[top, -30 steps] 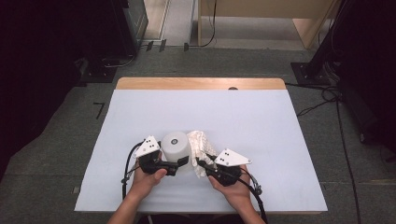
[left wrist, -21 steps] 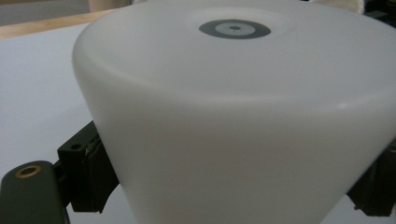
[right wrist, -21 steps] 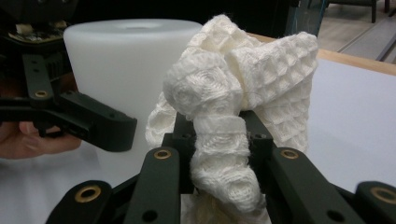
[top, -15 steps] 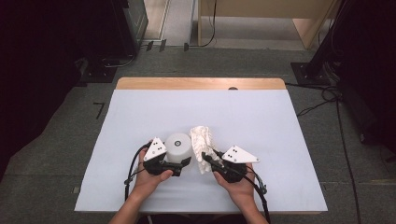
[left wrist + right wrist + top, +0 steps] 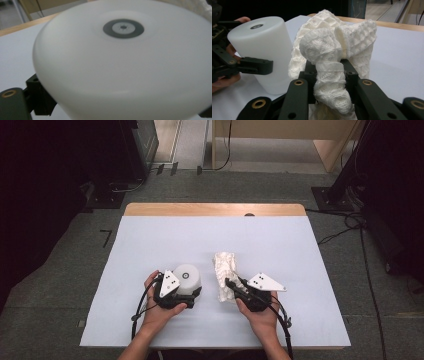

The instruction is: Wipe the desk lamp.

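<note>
One cylinder [image 5: 187,278], one cloth [image 5: 224,275]

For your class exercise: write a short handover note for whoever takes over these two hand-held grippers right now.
Left hand-held gripper: jaws either side of the white cylinder, which stands upright on the white table cover. They have just been opening, so whether the pads press it I cannot tell.
Right hand-held gripper: shut on the white waffle-weave cloth, bunched and lifted.
Done: cloth and cylinder are separated, side by side with a gap.
Left: probably release the cylinder fully and put the cloth down; confirm the goal first.
</note>
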Available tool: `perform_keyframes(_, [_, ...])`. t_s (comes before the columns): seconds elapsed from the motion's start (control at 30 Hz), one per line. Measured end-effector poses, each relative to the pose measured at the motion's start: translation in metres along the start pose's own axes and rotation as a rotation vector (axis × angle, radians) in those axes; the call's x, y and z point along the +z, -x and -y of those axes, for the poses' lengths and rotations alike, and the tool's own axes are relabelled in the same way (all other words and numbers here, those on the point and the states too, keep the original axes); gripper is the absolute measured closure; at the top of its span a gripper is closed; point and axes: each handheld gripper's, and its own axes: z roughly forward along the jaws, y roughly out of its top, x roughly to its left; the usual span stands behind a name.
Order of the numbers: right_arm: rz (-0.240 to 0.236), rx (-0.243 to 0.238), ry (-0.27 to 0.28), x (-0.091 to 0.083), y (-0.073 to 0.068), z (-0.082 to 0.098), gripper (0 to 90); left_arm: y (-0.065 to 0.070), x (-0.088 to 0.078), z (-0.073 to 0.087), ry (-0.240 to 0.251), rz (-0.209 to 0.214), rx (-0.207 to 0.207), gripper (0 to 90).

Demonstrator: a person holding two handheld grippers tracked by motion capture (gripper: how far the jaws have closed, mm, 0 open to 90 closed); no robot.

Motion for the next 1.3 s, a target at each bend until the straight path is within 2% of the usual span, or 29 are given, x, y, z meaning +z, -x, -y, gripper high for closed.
perform_keyframes(0.03, [0.004, 0.002, 0.000, 0.000, 0.001, 0.000, 72.3, 0.002, -0.001, -0.001, 0.006, -0.024, -0.021, 1.7])
perform_keyframes(0.1, [0.008, 0.004, 0.000, -0.001, 0.003, 0.000, 72.3, 0.008, -0.001, -0.001, 0.008, -0.059, -0.038, 1.7])
perform_keyframes(0.17, [0.012, 0.008, 0.001, -0.001, 0.004, 0.000, 72.3, 0.015, 0.002, 0.000, -0.013, -0.116, -0.054, 1.7])
perform_keyframes(0.23, [0.014, 0.010, 0.001, -0.001, 0.004, 0.001, 72.3, 0.018, 0.006, 0.001, -0.037, -0.139, -0.095, 1.7])
perform_keyframes(0.3, [0.014, 0.005, -0.002, 0.000, 0.004, 0.001, 72.3, 0.020, 0.008, 0.001, -0.048, -0.177, -0.113, 2.5])
perform_keyframes(0.33, [0.013, 0.009, -0.005, 0.000, 0.003, 0.001, 72.3, 0.020, 0.007, 0.001, -0.040, -0.179, -0.111, 6.4])
perform_keyframes(0.4, [0.011, 0.002, -0.008, 0.001, 0.003, 0.002, 72.3, 0.018, 0.006, 0.001, -0.034, -0.168, -0.108, 8.2])
perform_keyframes(0.47, [0.007, 0.002, -0.013, 0.002, 0.002, 0.003, 72.3, 0.013, 0.004, 0.002, -0.026, -0.124, -0.108, 8.4])
perform_keyframes(0.5, [0.004, 0.005, -0.018, 0.003, 0.001, 0.003, 72.3, 0.009, 0.003, 0.001, -0.016, -0.086, -0.123, 8.4])
perform_keyframes(0.57, [-0.009, 0.006, -0.016, 0.004, -0.001, 0.004, 72.3, -0.002, -0.002, -0.001, 0.028, 0.025, -0.173, 8.5])
perform_keyframes(0.67, [-0.037, 0.002, -0.010, 0.006, -0.007, 0.004, 72.3, -0.014, -0.009, -0.007, 0.089, 0.162, -0.239, 8.5])
perform_keyframes(0.8, [-0.093, 0.005, 0.002, 0.009, -0.019, 0.003, 72.3, -0.018, -0.015, -0.012, 0.131, 0.261, -0.255, 8.5])
perform_keyframes(0.87, [-0.109, -0.013, 0.005, 0.010, -0.025, 0.003, 72.3, -0.016, -0.015, -0.012, 0.137, 0.288, -0.242, 8.5])
perform_keyframes(0.97, [-0.115, -0.026, 0.000, 0.011, -0.030, 0.003, 72.5, -0.009, -0.011, -0.012, 0.117, 0.323, -0.216, 8.6])
perform_keyframes(1.1, [-0.100, -0.022, 0.001, 0.009, -0.028, 0.002, 72.9, 0.000, -0.005, -0.011, 0.073, 0.361, -0.155, 8.5])
perform_keyframes(1.3, [-0.093, -0.034, 0.031, 0.001, -0.025, -0.006, 72.9, 0.011, 0.004, -0.009, -0.011, 0.407, -0.098, 8.5])
